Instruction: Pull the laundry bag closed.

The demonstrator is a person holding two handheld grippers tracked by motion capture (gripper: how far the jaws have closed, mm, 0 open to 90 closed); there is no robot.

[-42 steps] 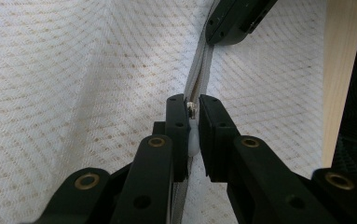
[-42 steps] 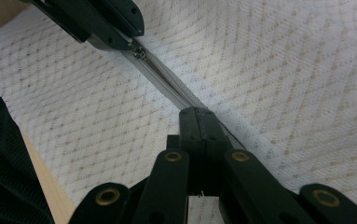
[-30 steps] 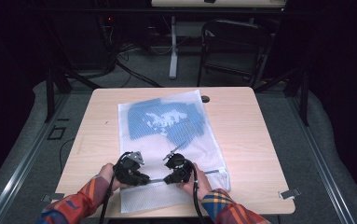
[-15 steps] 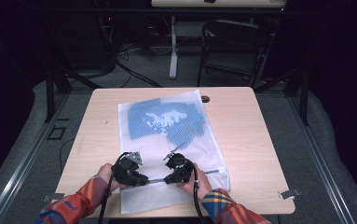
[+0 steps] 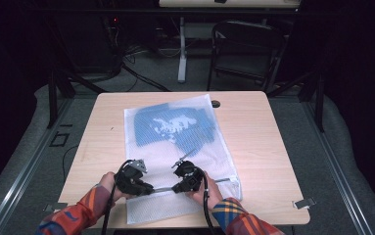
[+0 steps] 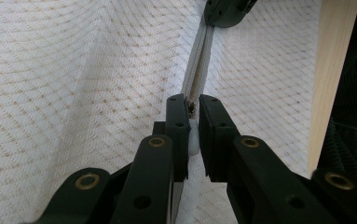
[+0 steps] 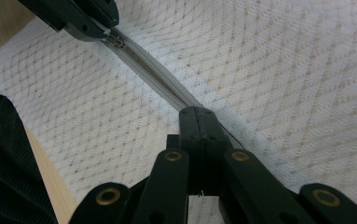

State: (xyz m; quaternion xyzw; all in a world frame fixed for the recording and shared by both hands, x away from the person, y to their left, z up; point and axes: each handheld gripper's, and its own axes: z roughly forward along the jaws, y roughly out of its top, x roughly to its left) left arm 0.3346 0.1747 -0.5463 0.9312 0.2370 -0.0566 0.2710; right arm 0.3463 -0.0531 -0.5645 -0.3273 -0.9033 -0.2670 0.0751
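So far the blue garment sits inside the white mesh bag, which lies flat on the table. The left gripper pinches the zipper slider, while the right gripper clamps the zipper tape taut. The stretch between them looks closed, so I judge the zipping well along; how much remains I cannot tell.

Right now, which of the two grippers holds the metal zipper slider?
The left gripper: its jaws sit at the slider. The right gripper pinches only the zipper tape.
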